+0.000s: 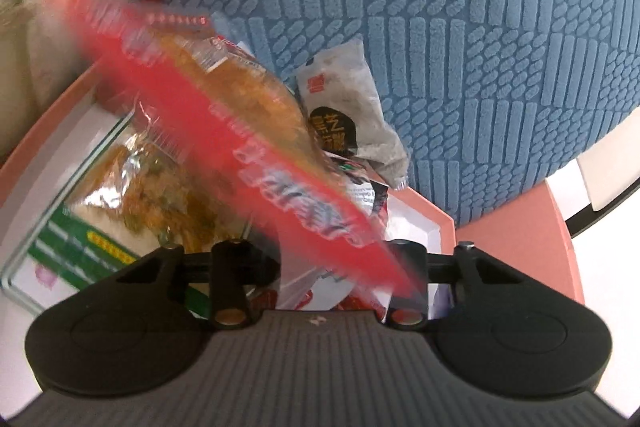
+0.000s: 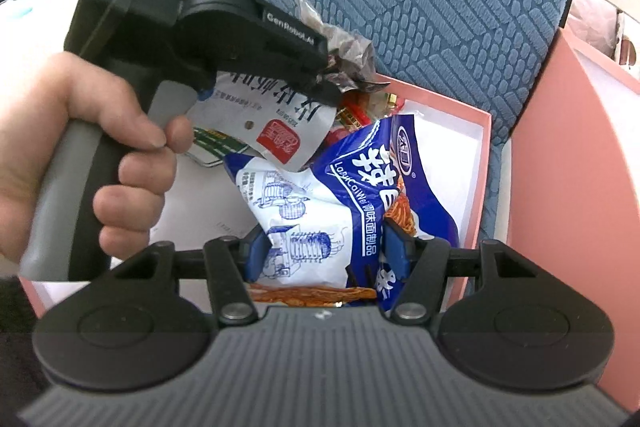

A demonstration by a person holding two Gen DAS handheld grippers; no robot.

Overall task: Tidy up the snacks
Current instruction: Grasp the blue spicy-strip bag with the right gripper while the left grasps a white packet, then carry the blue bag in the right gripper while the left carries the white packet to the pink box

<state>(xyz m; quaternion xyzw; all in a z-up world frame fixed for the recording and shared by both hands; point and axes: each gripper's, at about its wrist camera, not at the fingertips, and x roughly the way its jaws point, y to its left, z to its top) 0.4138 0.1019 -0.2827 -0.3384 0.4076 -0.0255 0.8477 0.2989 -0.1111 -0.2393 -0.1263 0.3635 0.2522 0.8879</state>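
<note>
The right gripper [image 2: 324, 251] squeezes the blue bag [image 2: 340, 203]; the pink box [image 2: 486, 147] lies toward twelve o'clock. Left jaws: cannot tell.

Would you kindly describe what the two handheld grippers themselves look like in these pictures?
Both are black plastic with a ribbed grey deck and two rounded black lobes behind the fingers. The right gripper has blue finger pads. Seen from outside in the right wrist view, the left gripper has a grey pistol handle and white "GenRobot.AI" lettering on its side. No sleeve or cable shows.
</note>
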